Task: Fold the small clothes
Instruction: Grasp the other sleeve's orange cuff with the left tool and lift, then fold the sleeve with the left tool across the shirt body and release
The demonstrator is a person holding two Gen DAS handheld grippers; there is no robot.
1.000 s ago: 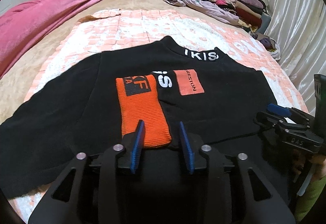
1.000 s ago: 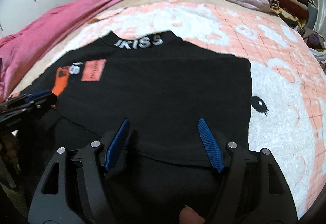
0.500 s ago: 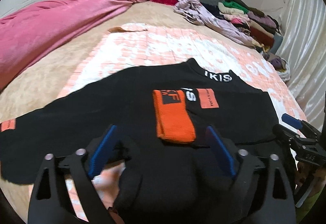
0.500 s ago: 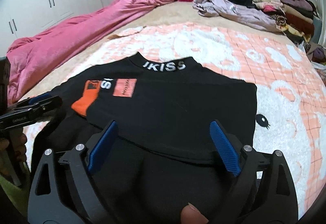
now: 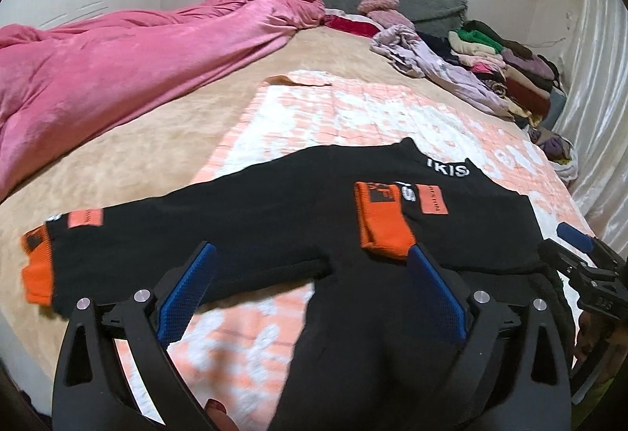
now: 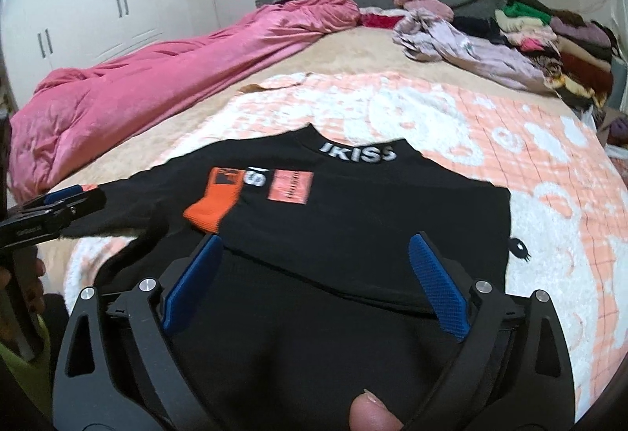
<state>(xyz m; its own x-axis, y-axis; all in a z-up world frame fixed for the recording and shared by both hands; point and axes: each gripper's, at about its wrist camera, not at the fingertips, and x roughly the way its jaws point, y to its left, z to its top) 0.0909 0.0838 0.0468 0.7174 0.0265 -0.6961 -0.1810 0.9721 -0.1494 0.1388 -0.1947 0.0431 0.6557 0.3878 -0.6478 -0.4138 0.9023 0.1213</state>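
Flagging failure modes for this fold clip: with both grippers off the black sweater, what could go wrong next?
1. One sleeve of the black sweater lies folded in, its orange cuff near the left gripper, whose jaws are opening with nothing between them; a careless pass might drag the cuff back out.
2. The other sleeve lies stretched off the peach blanket; the fold could end lopsided.
3. The right gripper, also opening, hangs over the hem and may snag it.

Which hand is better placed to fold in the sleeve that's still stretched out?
Probably the left: its tool, opening and empty, hangs beside the outstretched sleeve, while the right tool sits over the black top.
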